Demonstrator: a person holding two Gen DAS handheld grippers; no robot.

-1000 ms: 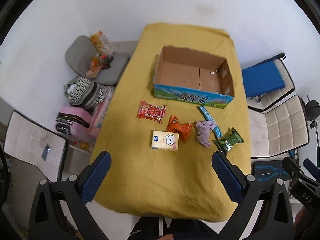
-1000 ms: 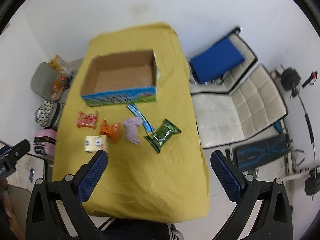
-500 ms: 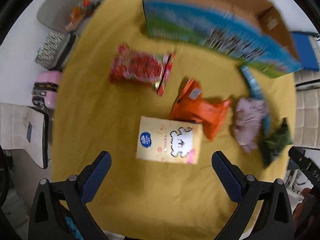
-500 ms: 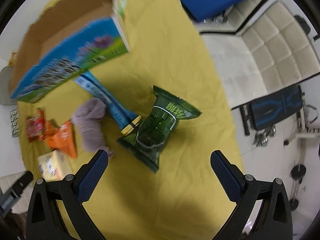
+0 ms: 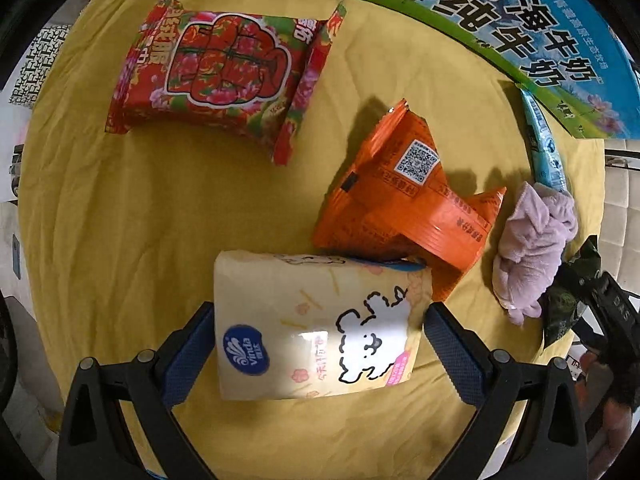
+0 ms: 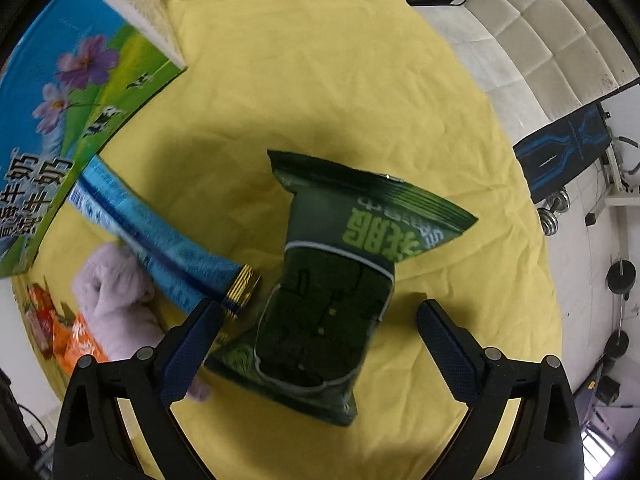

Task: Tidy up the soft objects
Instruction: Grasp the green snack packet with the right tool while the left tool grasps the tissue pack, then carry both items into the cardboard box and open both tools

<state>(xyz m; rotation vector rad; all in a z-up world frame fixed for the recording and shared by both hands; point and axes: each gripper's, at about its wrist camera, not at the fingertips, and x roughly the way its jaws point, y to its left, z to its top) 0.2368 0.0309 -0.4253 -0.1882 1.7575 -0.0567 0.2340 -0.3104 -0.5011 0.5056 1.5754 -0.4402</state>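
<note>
My left gripper [image 5: 318, 332] is open, its fingers on either side of a cream Vinda tissue pack [image 5: 316, 320] lying on the yellow cloth [image 5: 120, 220]. Beyond it lie an orange snack bag [image 5: 404, 208], a red floral packet [image 5: 224, 76] and a crumpled lilac cloth [image 5: 528, 240]. My right gripper [image 6: 320, 332] is open, straddling a dark green packet [image 6: 332, 304]. A blue tube-shaped pack [image 6: 160, 240] and the lilac cloth [image 6: 116, 300] lie to its left.
The printed cardboard box [image 5: 520, 20] stands at the far side of the table; it also shows in the right wrist view [image 6: 72, 120]. White padded chairs [image 6: 540, 52] and a blue-black mat [image 6: 568, 148] lie past the table's right edge.
Both grippers have dropped from high above the table down to the items. The left now straddles the tissue pack, the right straddles the green packet.
</note>
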